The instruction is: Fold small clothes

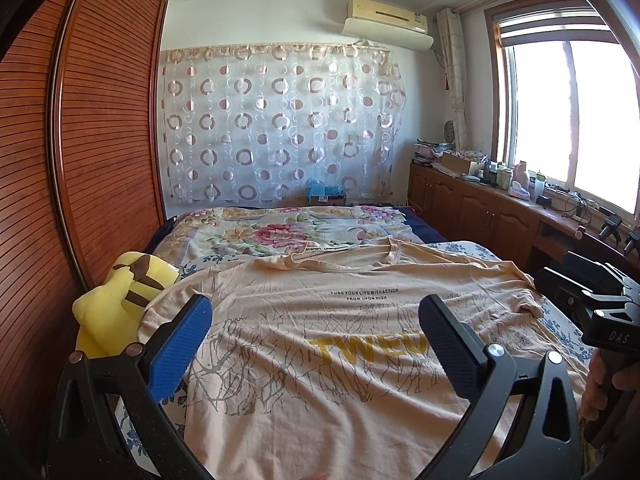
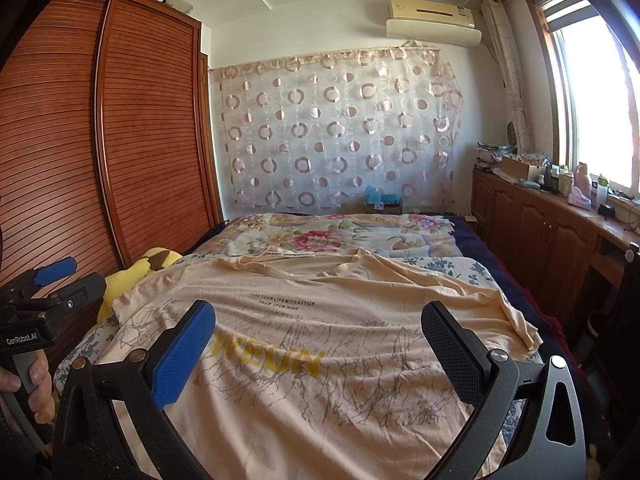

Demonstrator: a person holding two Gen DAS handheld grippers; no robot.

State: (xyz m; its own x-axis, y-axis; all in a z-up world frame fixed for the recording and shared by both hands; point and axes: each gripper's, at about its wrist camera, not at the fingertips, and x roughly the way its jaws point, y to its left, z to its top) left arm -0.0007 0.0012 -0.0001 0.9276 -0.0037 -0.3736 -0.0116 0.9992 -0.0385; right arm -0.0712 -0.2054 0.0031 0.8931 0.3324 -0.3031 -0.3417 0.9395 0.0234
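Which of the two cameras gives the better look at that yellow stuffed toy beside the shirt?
The left wrist view: the yellow stuffed toy shows large, by the peach T-shirt. The right wrist view shows only a small part, behind the left gripper.

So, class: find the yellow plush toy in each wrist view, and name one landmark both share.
Left wrist view: yellow plush toy at left edge, beside the T-shirt.
Right wrist view: it lies lower left, partly behind the left gripper.
Shared landmark: the air conditioner.

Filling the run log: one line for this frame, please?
phase: pre-grasp | left gripper: open, empty | right gripper: open, empty | T-shirt: spread flat on bed, unfolded | yellow plush toy: beside shirt
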